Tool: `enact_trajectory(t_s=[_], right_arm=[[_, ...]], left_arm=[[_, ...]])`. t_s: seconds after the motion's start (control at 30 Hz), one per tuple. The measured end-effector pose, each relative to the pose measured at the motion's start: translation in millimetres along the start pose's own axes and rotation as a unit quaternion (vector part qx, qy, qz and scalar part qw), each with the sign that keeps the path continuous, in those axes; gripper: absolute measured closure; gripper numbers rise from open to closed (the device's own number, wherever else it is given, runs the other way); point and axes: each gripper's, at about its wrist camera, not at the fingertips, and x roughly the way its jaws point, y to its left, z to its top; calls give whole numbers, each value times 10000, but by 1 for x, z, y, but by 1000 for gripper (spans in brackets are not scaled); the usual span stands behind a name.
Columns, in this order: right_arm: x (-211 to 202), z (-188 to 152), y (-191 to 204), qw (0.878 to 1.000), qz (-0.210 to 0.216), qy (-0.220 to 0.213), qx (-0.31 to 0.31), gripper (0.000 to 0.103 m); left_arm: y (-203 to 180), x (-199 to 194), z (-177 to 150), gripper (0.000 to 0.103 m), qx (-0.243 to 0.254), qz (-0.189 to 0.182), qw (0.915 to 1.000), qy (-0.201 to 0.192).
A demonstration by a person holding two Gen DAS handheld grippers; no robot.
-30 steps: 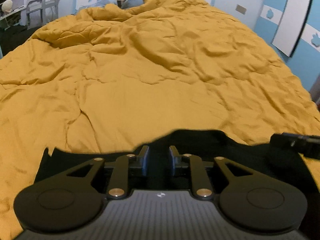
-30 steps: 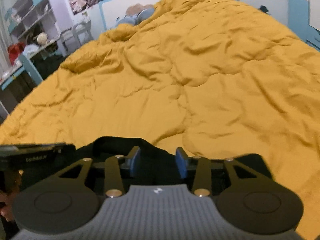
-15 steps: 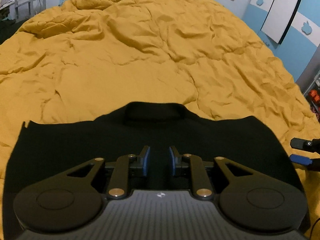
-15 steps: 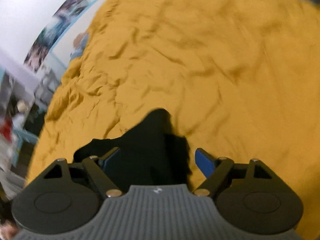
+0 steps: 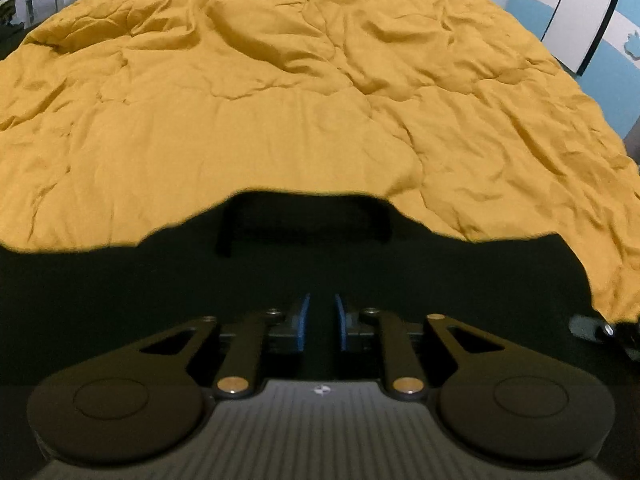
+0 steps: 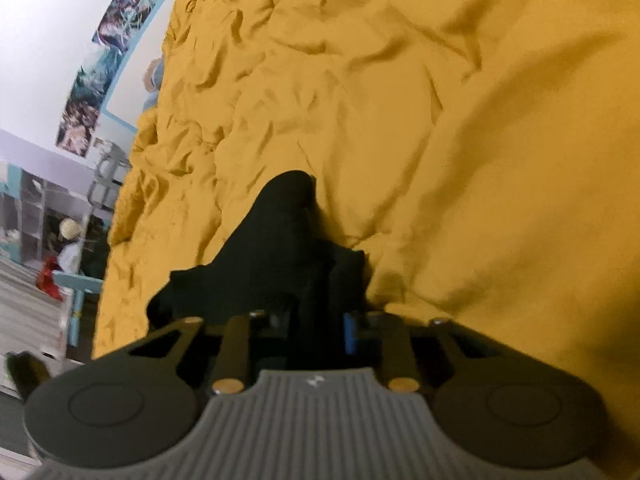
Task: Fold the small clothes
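A small black garment [image 5: 280,264] lies spread across the yellow duvet [image 5: 280,100], its collar at the far edge. My left gripper [image 5: 321,322] sits over it with the blue pads close together; black cloth fills the narrow gap, so it looks shut on the garment's near edge. In the right wrist view my right gripper [image 6: 318,330] is tilted and closed on a bunched part of the black garment [image 6: 280,240], which rises in a peak ahead of the fingers. A bit of the right gripper shows at the right edge of the left wrist view [image 5: 600,328].
The rumpled yellow duvet [image 6: 440,120] covers the whole bed. Shelves, a chair and a light blue table [image 6: 76,284] stand beyond the bed's left side. Posters hang on the wall [image 6: 104,80]. A blue and white wardrobe [image 5: 580,20] stands at the right.
The right gripper opened, rolled over and closed on a bunch of the garment. The left gripper moved forward over the spread garment, which now fills more of its view.
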Motion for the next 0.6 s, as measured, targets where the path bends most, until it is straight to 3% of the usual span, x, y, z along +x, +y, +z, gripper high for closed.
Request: enact_trajectory(t_s=[0.33,0.6], right_arm=[[3,-3,5,9998,-99,-107,-137,95],[-31,-1,60,9986,-77,-376,-355,98]], left_arm=[[9,46,15,90,-216,209,9995,78],[11,-14,24,89,-29,192,9998,-35]])
